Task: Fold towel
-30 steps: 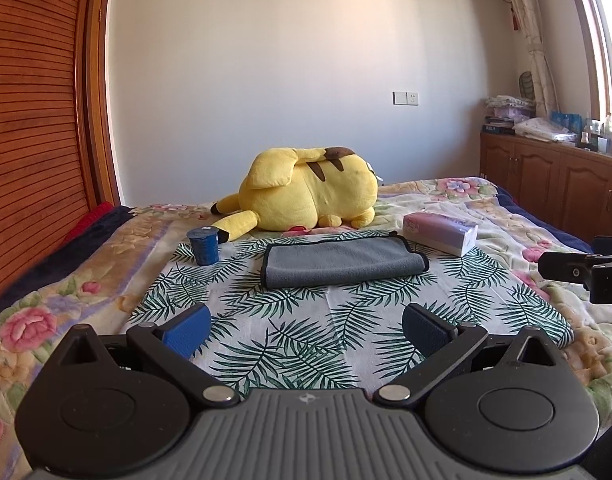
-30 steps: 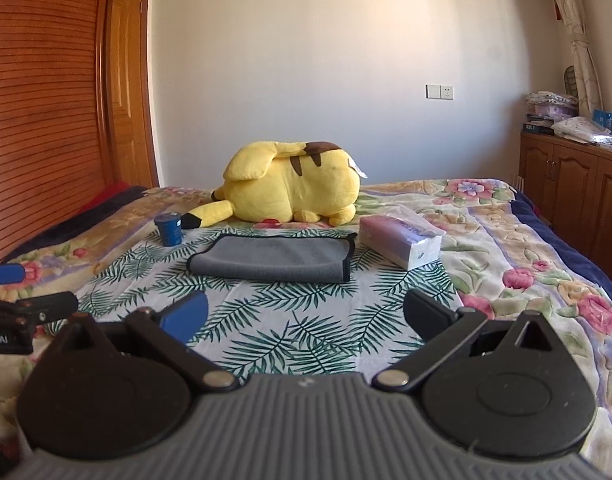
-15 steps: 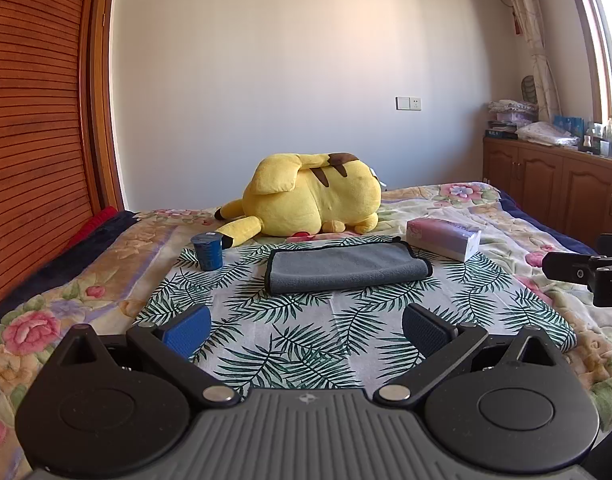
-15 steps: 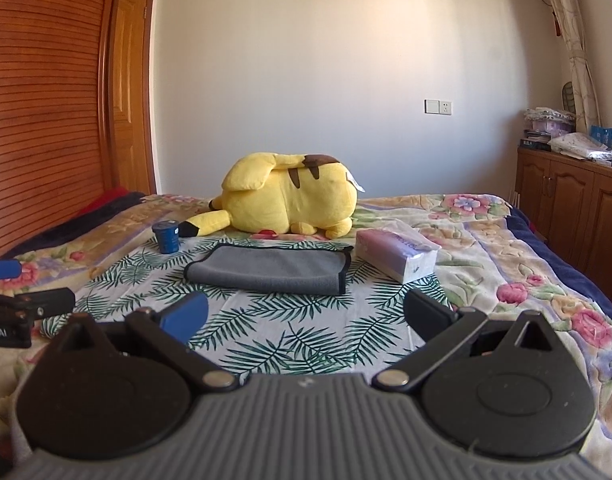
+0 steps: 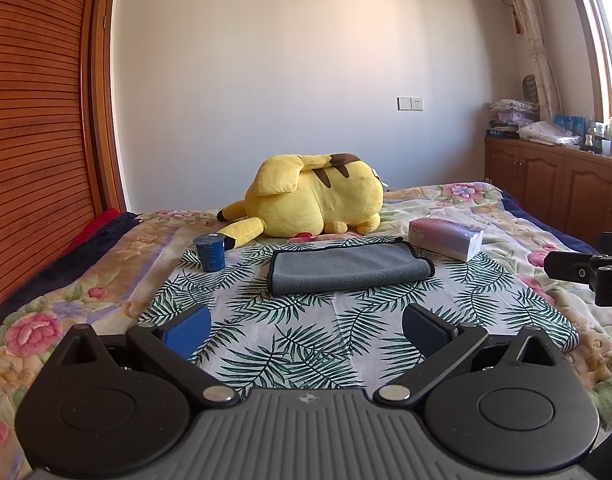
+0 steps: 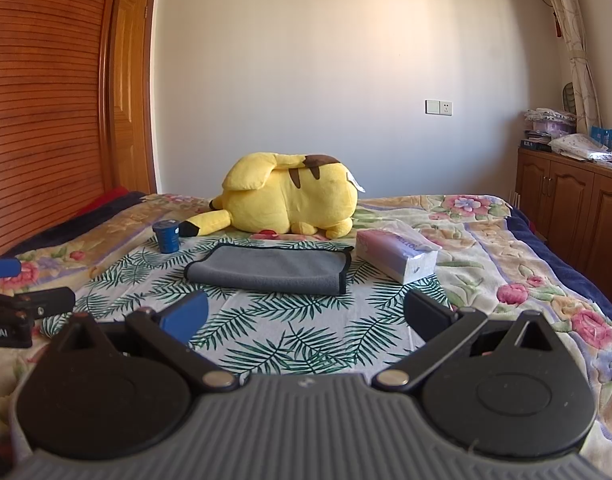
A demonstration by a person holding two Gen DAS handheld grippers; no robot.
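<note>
Both grippers are hovering wide apart and holding nothing: the left gripper and the right gripper are facing the grey towel, which is lying folded on the palm-leaf cloth on the bed, between a blue cup and a tissue pack, near a yellow plush toy.

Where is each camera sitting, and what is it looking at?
Left wrist: sits on the left claw, low over the bed, facing the gray towel and far wall; its open fingers show, plus the right claw's tip at the right edge.
Right wrist: sits on the right claw, facing the same way; its open fingers show, plus the left claw at the left edge.
Shared: towel, yellow plush toy, blue cup, tissue pack.
</note>
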